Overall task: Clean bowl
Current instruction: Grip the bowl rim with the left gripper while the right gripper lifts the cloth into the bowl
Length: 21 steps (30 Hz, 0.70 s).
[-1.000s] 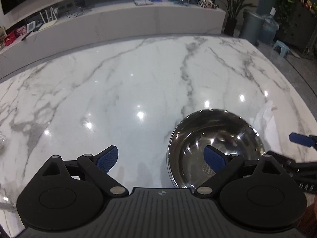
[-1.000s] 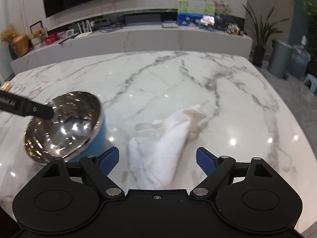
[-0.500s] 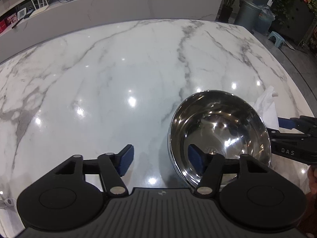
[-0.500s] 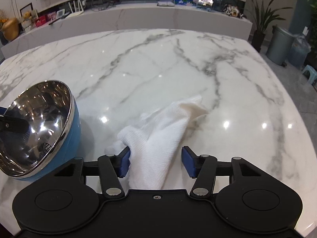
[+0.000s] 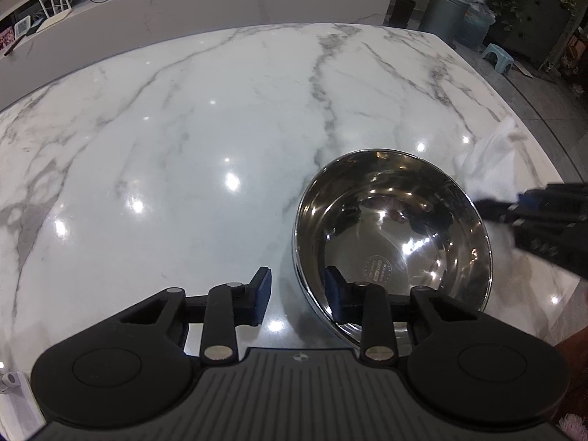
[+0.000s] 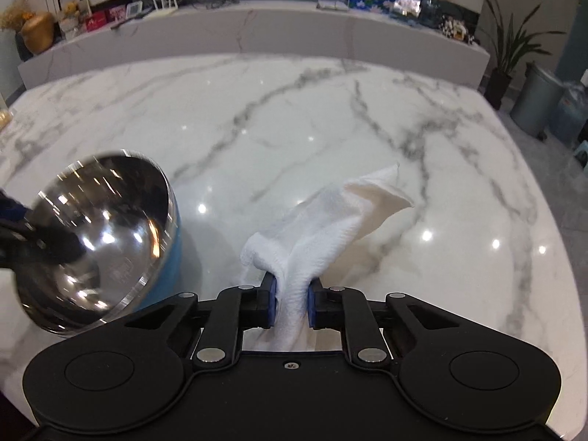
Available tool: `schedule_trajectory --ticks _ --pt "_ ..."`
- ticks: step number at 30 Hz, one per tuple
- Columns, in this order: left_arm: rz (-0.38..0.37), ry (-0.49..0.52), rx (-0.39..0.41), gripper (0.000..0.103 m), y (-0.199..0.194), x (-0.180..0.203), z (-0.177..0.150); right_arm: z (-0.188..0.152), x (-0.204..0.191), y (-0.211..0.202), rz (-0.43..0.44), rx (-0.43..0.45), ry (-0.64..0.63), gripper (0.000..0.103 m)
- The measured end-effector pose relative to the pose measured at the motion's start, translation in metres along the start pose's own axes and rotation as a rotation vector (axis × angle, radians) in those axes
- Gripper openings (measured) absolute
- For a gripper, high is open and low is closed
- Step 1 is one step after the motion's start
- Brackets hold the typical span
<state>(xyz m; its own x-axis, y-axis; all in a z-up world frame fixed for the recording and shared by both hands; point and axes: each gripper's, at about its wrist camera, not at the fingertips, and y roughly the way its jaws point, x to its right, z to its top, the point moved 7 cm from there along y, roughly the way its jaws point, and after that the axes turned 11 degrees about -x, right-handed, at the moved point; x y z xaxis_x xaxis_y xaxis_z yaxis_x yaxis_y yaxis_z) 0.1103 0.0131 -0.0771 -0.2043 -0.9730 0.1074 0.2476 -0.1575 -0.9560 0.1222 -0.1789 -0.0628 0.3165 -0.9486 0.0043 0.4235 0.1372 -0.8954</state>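
Grey-veined white marble table (image 6: 330, 139), bowl (image 6: 110, 239) atop.

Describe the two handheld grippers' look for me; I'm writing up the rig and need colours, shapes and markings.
Both match: matte black plastic. The left gripper has two round discs at its base, jointed black linkage arms with silver pivot pins, blue pads on the fingers, and a ribbed dark grey centre plate. The right gripper has the same discs, links and blue pads, but a smooth black centre plate with one small screw. No cables or sleeves show.
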Motion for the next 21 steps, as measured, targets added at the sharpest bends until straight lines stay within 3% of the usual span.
schedule_trajectory --ticks 9,13,19,21 --pt "-0.005 0.008 -0.012 0.027 0.003 0.002 -0.002 0.026 -0.046 -0.054 0.196 0.076 -0.071 0.014" --pt "-0.011 0.011 -0.017 0.027 0.004 0.002 -0.002 0.027 -0.071 -0.045 0.255 -0.007 -0.154 0.014" --pt "-0.012 0.013 -0.023 0.027 0.005 0.001 -0.003 0.020 -0.088 -0.027 0.244 -0.118 -0.266 0.016" --pt "-0.010 0.015 -0.023 0.027 0.005 0.001 -0.003 0.019 -0.089 -0.028 0.243 -0.124 -0.279 0.026"
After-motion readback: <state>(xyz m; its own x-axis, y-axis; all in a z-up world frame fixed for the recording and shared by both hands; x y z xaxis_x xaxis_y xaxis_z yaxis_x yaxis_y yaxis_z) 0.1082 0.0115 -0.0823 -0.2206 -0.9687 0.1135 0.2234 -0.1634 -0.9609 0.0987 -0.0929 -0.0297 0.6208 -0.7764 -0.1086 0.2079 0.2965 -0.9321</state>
